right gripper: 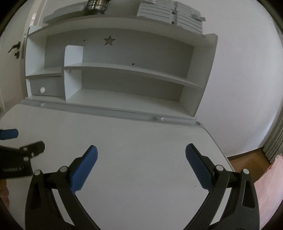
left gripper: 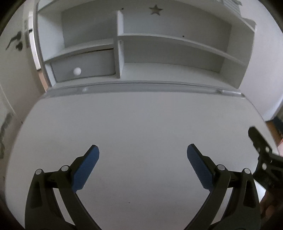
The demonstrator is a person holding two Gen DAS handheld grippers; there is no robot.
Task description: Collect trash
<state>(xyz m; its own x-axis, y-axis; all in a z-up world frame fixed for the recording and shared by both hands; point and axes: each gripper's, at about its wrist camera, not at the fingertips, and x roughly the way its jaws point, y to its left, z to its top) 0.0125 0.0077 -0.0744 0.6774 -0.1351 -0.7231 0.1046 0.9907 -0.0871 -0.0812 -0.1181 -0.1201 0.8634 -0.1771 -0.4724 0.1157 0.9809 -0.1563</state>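
No trash shows in either view. My left gripper (left gripper: 143, 152) is open and empty, held above the white desk top (left gripper: 141, 120). My right gripper (right gripper: 141, 152) is open and empty above the same desk (right gripper: 141, 138). The right gripper's black frame (left gripper: 263, 159) shows at the right edge of the left wrist view. The left gripper's frame and a blue pad (right gripper: 10, 133) show at the left edge of the right wrist view.
A white hutch (left gripper: 122, 53) with shelves, a star cut-out (left gripper: 155, 9) and a small drawer with a round knob (left gripper: 77, 71) stands at the desk's back. A wire lamp (right gripper: 96, 5) sits on top. Wooden floor (right gripper: 247, 159) lies right of the desk.
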